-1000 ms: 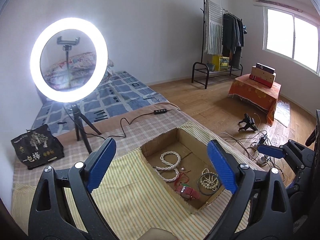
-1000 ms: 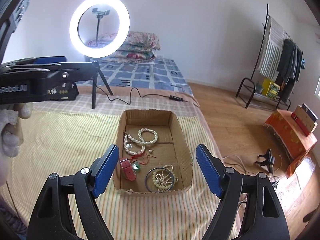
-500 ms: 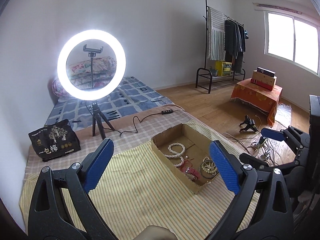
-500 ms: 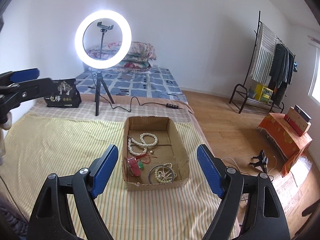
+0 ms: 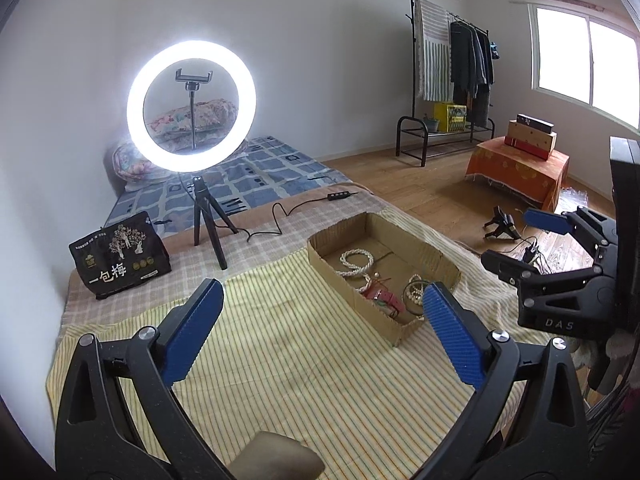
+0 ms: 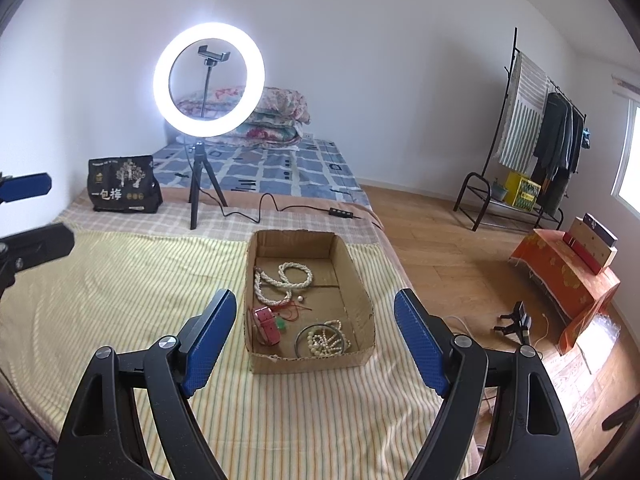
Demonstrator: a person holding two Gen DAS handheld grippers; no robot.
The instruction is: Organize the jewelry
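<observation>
We hold the left gripper [image 5: 320, 330] and right gripper [image 6: 314, 342] empty, jaws wide apart, short of the cardboard box [image 6: 360, 280] where necklace [image 6: 286, 280], watch [image 6: 266, 324] and bracelets [image 6: 322, 340] lie loose, whether sorted or awaiting sorting we cannot tell.

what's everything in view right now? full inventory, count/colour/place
cardboard box: 1, brown, open, on the striped cloth
white bead necklace: 1, coiled at the box's far end
pink item: 1, box's near left
grey ring: 1, box's near end, around small pearl beads
striped cloth: 1, yellow, covering the bed
ring light: 1, white, lit, on black tripod behind the box
black bag: 1, left of the tripod
folded quilts: floral stack, against the wall
clothes rack: 1, black, right wall
orange-draped table: 1, on the floor, right
left gripper: black, blue pads, open, empty
right gripper: same, open, empty
</observation>
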